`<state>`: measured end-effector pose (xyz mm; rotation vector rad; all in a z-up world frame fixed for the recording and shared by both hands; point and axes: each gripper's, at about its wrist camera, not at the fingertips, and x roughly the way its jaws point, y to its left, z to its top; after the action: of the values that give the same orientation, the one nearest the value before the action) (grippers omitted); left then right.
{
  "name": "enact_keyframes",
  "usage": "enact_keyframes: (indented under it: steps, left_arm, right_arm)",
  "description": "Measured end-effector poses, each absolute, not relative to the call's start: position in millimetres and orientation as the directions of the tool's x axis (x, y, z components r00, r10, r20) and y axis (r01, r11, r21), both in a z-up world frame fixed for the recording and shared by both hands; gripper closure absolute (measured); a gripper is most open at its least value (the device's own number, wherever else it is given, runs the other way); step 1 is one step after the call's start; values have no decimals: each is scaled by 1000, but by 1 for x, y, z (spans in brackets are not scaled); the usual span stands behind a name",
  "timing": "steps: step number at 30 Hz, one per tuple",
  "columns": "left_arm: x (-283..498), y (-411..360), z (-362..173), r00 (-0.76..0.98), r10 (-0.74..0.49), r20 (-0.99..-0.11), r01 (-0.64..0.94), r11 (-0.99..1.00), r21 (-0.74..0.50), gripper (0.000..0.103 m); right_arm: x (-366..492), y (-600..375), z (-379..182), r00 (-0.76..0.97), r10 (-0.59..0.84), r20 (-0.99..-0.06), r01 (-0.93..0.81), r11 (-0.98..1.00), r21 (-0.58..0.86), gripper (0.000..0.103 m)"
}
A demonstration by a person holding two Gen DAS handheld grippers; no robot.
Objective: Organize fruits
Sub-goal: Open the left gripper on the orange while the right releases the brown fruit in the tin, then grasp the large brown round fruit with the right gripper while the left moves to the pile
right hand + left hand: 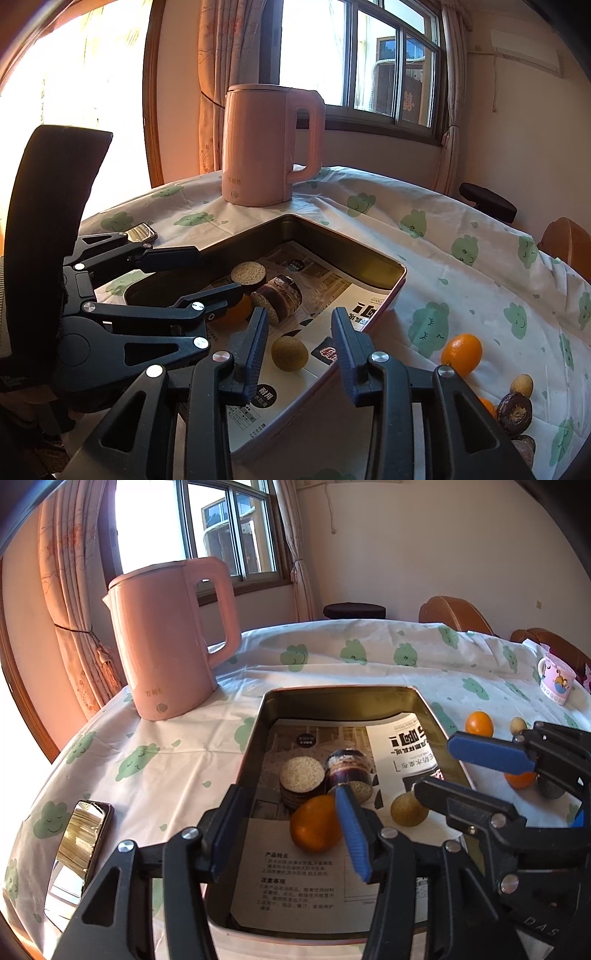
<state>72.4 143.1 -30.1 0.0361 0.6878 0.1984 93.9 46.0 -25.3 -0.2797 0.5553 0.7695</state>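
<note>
In the tin point(258, 738), the leaflet point(295, 886) reads "产品特点".

Left wrist view: set low and close over the near end of the open tin point(258, 738), facing along its length toward the pink kettle point(166, 638) and window, with the right gripper point(476, 771) entering from the right. Right wrist view: close above the tin's point(369, 254) right-hand corner, facing diagonally across it toward the same kettle point(266, 144), left gripper point(192, 273) at left. Shared by both: tin, kettle, tablecloth point(369, 664), window.
</note>
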Motion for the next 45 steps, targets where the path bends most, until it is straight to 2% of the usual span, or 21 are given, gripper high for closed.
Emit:
enact_keyframes:
  steps: [3,5,7,13,22,36,39,45]
  left_arm:
    - [68,144,-28,769,169,-616,-166,984,63,41]
    - [64,142,-26,777,156,-609,-159,986,49,32]
    - [59,136,-24,790,154,-593,-154,987,52,20]
    - [49,115,-11,823,131,-552,-123,991,51,12]
    - [53,69,-10,836,77,-544,-57,997,53,10]
    - [67,31,-16,816,50,-575,-2,996,84,10]
    - [69,28,-17,814,41,-579,7,997,80,10]
    - [74,17,-19,806,7,-591,37,997,61,10]
  right_arm:
    - [92,40,-22,604,571,-556,-707,706,-43,55]
    - [91,34,-19,617,569,-544,-697,716,-42,50]
    - [88,25,-15,628,566,-534,-691,722,-47,46]
    - [78,-24,-5,695,506,-512,-625,776,-82,40]
    - [85,-111,-20,739,362,-568,-502,859,-105,37]
    - [111,-95,-41,640,360,-679,-561,822,-93,38]
    - [112,-97,-43,634,357,-686,-556,827,-84,55]
    - [102,-112,-30,689,380,-617,-515,856,-48,56]
